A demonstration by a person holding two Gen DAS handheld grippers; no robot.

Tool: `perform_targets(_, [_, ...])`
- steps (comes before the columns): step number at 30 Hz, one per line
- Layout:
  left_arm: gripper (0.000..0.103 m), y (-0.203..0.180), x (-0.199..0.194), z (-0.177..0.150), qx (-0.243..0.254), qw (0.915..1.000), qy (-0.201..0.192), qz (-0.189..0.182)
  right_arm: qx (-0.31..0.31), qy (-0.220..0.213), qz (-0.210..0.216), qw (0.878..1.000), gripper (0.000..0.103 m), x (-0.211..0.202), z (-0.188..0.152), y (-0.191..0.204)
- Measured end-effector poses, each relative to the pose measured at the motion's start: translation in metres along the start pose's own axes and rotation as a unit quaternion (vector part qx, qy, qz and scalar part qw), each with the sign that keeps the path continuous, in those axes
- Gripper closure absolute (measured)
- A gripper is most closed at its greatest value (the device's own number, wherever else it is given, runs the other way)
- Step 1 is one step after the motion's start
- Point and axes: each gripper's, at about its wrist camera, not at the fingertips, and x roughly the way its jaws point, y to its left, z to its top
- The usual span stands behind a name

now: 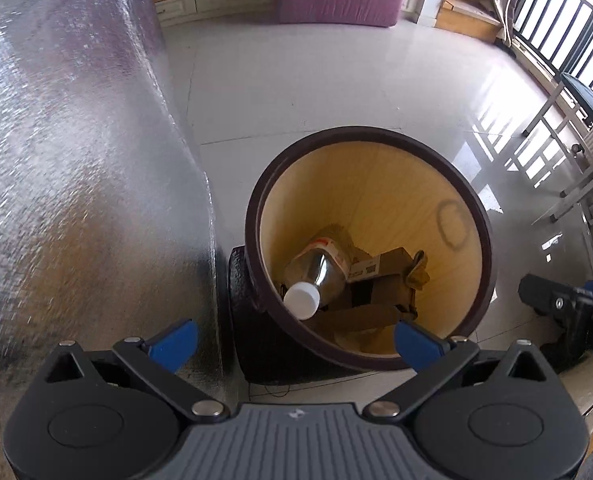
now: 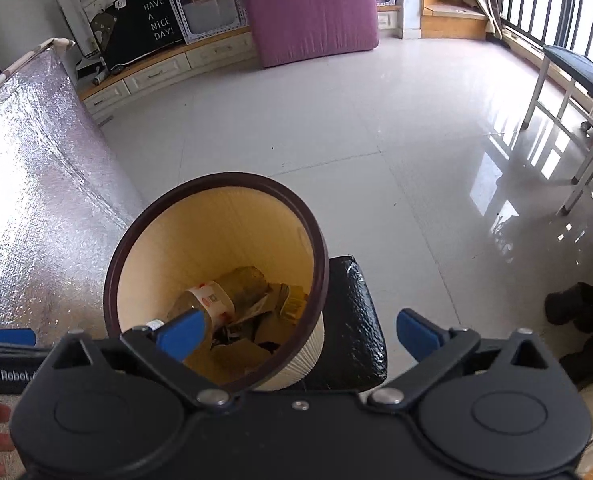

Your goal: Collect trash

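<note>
Both grippers are hanging over the trash bin [image 1: 462, 200] right now, and neither one has anything in it. The left gripper [image 1: 296, 338] has its jaws spread wide, blue fingertips [image 1: 176, 339] far apart, and the bin's near rim sits right in the gap between them. The right gripper [image 2: 298, 334] is the same deal: jaws wide apart and nothing between them, with the bin [image 2: 216, 216] off toward its left fingertip [image 2: 180, 332] rather than centred.

The bin is a round one with a dark brown rim and a pale yellow inside, standing on the glossy tiled floor [image 2: 336, 128]. All the trash is down at the bottom, well below both sets of jaws. There's a clear plastic bottle [image 1: 320, 268] with a white cap [image 1: 301, 300] lying tilted, cap end pointing up toward the near wall. Beside it are some brown cardboard pieces [image 1: 384, 276], and something crumpled and yellowish next to those that I can't quite make out.

A black bumpy pad [image 2: 356, 320] lies on the floor right against the bin's base. On the left there's a big surface wrapped in silvery foil [image 1: 76, 160], just beside the bin. A purple mattress [image 2: 308, 4] leans upright at the far end of the room.
</note>
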Motion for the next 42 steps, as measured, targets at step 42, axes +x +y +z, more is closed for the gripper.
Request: perform_targets(42, [0.000,0.007,-0.191,-0.075,-0.001,0.9848,-0.157,-0.074,-0.030,-0.127,0.003,0.991,0.000,-0.185,-0.050,-0.004])
